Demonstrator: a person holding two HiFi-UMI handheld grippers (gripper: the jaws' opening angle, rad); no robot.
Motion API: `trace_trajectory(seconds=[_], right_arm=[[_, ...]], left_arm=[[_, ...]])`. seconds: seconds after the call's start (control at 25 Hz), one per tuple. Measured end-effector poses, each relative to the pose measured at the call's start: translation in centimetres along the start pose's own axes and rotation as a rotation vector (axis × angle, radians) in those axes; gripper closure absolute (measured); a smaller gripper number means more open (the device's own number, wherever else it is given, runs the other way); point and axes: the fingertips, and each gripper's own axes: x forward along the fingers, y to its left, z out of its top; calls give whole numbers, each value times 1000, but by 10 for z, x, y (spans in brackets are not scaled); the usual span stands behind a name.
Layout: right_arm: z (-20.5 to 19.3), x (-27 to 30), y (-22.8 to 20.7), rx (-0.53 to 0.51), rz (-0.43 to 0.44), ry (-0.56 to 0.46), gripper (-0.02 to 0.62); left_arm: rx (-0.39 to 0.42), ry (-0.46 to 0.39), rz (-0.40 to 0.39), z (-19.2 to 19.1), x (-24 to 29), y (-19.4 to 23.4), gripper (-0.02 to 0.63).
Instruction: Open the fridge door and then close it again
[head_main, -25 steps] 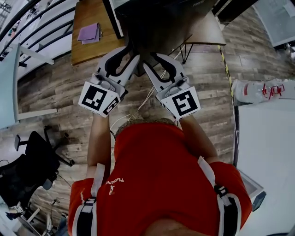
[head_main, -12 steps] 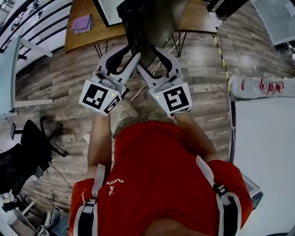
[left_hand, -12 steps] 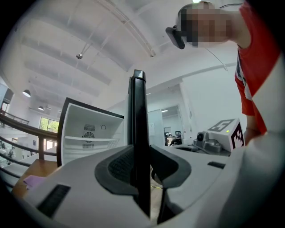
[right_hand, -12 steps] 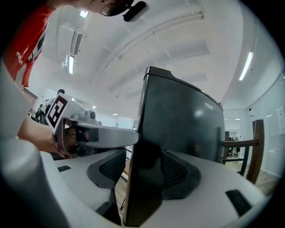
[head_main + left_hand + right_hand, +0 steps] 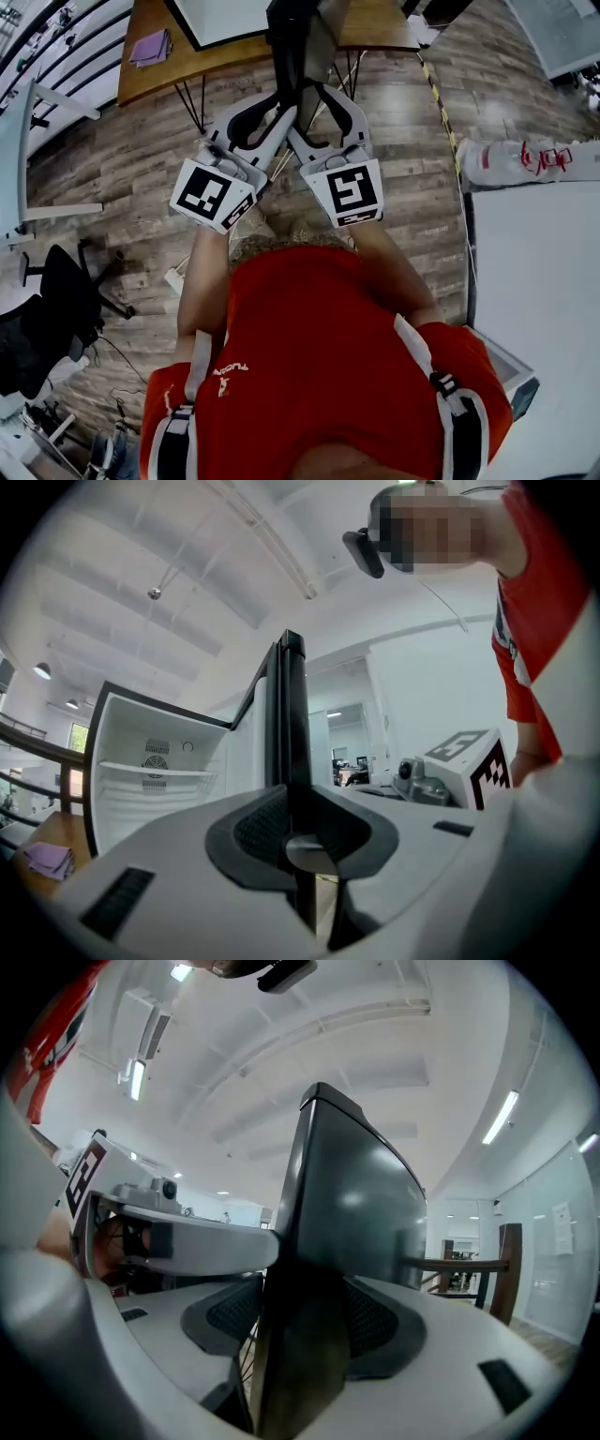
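The fridge door [image 5: 298, 37] is a dark slab standing open, seen edge-on at the top of the head view. My left gripper [image 5: 272, 111] straddles its thin edge [image 5: 289, 724]. The jaws are closing, and both ribbed pads [image 5: 258, 827] lie against that edge. The white fridge interior [image 5: 150, 780] with a shelf shows to the left of the door. My right gripper [image 5: 323, 98] sits beside the left one, around the same door [image 5: 361, 1204]. Its jaws are opening wide, with the door's glossy face filling the gap between them.
A wooden table [image 5: 234, 52] with a purple cloth [image 5: 150, 47] stands behind the door. A black office chair [image 5: 56, 319] is at the lower left. A white counter [image 5: 534, 272] and a white item with red trim [image 5: 525, 159] are at the right. Cables lie on the plank floor.
Both grippers and the door have travelled up the head view, and the door now looks narrower. The table has slid towards the top left.
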Motion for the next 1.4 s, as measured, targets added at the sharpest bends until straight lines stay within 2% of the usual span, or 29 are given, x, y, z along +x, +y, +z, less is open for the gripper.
trace_trajectory(seconds=[0.32,0.72,0.96,1.4], right_arm=[[1,-20,-14,0,-70,27,336],[-8,-68,-50,56,-193,-15,408],[-12,-93,-72,56,-229,-19,422],[-20,-126,-105,56,-142,-43,427]], left_arm=[[-24,-20,-80,3,10,-21,547],[-49,-37,-107,3,-22,-11,587],[-54,-38,-122,7,-37,-12,597],[-63,-59,32,6,-32,-14,597]])
